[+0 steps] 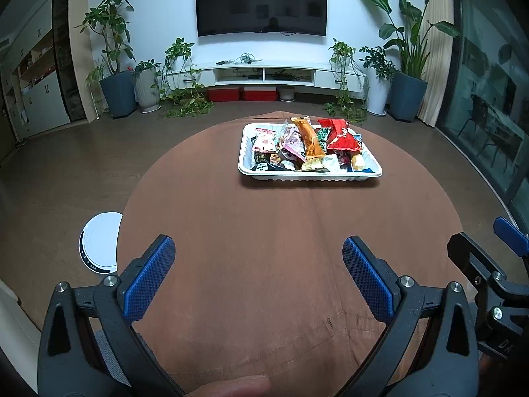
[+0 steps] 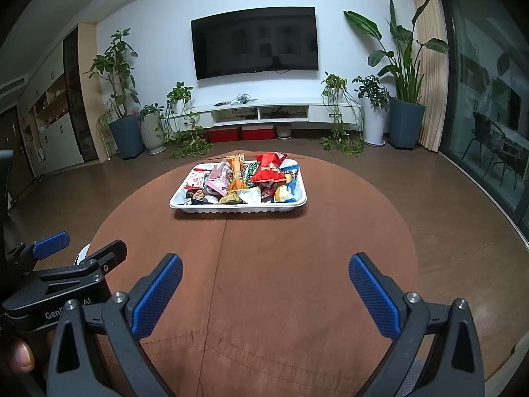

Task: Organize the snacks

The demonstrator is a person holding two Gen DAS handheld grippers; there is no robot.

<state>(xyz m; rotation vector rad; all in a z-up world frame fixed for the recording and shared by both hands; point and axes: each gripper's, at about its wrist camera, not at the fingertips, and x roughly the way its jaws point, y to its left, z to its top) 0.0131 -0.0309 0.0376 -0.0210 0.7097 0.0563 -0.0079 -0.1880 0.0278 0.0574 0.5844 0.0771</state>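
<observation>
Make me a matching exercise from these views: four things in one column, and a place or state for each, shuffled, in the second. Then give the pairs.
Things
1. white tray
2. red snack bag
3. left gripper
4. white round device

Places or states
A. on the floor beside the table
B. open, holding nothing
C. on the brown tablecloth, full of snacks
D. on top of the pile, right part of the tray

Pairs: 1-C, 2-D, 3-B, 4-A

Under my tongs lies a matt brown tablecloth (image 1: pixel 264 248), stitched cloth with a seam. Ahead of them sits a smooth white plastic tray (image 1: pixel 307 174) heaped with glossy, crinkled foil and plastic snack packets (image 1: pixel 337 134). My own pads (image 2: pixel 372 294) are blue, dimpled rubber on matt black plastic with metal rivets.
</observation>
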